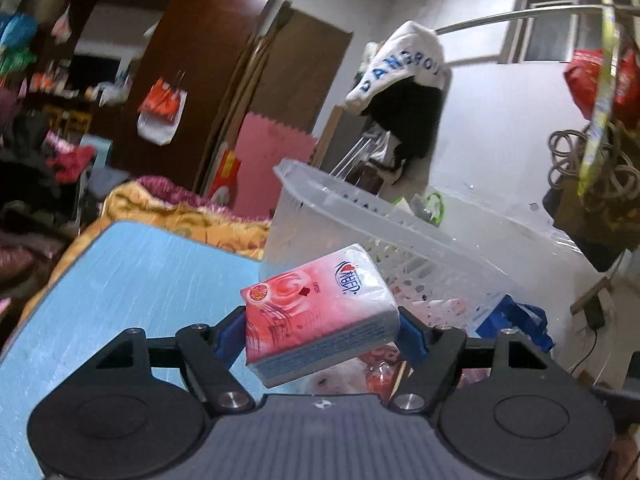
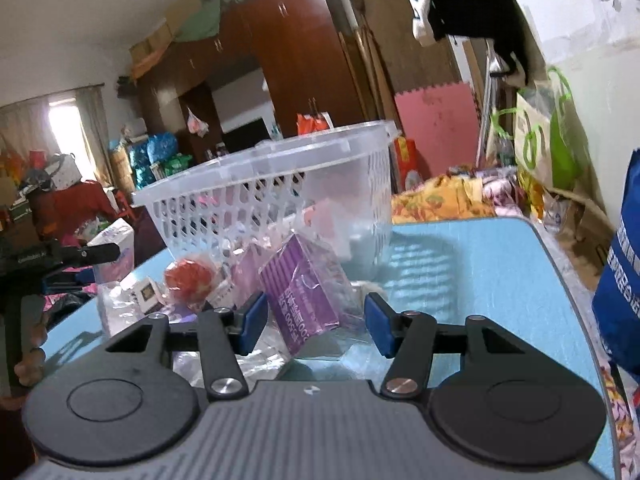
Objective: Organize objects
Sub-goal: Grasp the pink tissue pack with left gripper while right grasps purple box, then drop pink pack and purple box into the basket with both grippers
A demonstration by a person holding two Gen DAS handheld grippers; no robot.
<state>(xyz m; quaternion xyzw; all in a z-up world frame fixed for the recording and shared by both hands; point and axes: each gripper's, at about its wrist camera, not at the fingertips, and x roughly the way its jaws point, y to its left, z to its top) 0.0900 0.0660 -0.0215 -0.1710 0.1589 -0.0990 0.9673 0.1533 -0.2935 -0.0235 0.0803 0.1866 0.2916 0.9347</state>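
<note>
My left gripper (image 1: 320, 328) is shut on a pink and white tissue pack (image 1: 320, 312) and holds it tilted in the air, just in front of the clear plastic basket (image 1: 360, 216). In the right wrist view the same basket (image 2: 272, 184) stands on the blue table (image 2: 480, 272). My right gripper (image 2: 314, 322) is open around a purple box in clear wrap (image 2: 308, 296), its fingers not touching it. A red round packet (image 2: 188, 280) and a small white box (image 2: 146, 294) lie to the left. The left gripper with the tissue pack (image 2: 116, 252) shows at the far left.
A blue bag (image 2: 620, 280) stands at the table's right edge. Crinkled clear plastic (image 2: 224, 352) lies under my right gripper. A yellow patterned blanket (image 2: 440, 196) lies behind the table. Clothes hang on a rail (image 1: 404, 92) beyond the basket.
</note>
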